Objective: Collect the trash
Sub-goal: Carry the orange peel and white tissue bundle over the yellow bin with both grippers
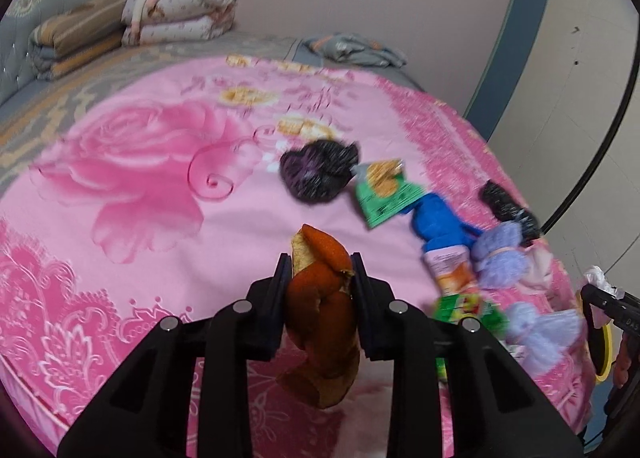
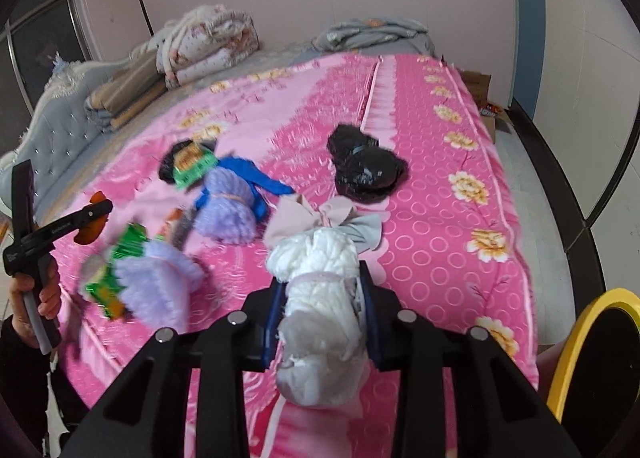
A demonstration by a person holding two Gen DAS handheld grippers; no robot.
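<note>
Orange peel point(image 1: 324, 298) is pinched tight in my left gripper point(image 1: 320, 270), jaws nearly together on it w/ one end sticking up past the tips and the other curling down below the pads, clear of the bed. My right gripper point(image 2: 322, 282) is clamped on a crumpled white tissue wad point(image 2: 320, 298), jaws narrow around its middle, the wad bulging above and below the fingers, also off the sheet. Both hang over the pink floral bedsheet point(image 1: 132, 193). Rest of the trash still lies on the sheet: a green snack wrapper point(image 1: 384, 193) touching a black fuzzy lump point(image 1: 316, 173), a blue cloth-like piece point(image 1: 432, 217) just beside the wrapper, a pale pink packet point(image 1: 450, 266) below it, 2 lilac fluffy bundles point(image 1: 500, 254) near the bed's right edge, and another black crinkled thing point(image 2: 364, 165) further out. From the right wrist view a beige cloth bow point(image 2: 320, 213) sits just behind the tissue, and a second green wrapper point(image 2: 120, 270) lies against the nearer lilac bundle, blurred. My left hand point(image 2: 44, 290) shows at that view's left edge gripping the handle. A yellow-rimmed bin point(image 2: 580, 338) stands at the bed's near right corner. Folded quilts point(image 1: 172, 5) are stacked at the far end by the grey headboard point(image 2: 60, 117).
</note>
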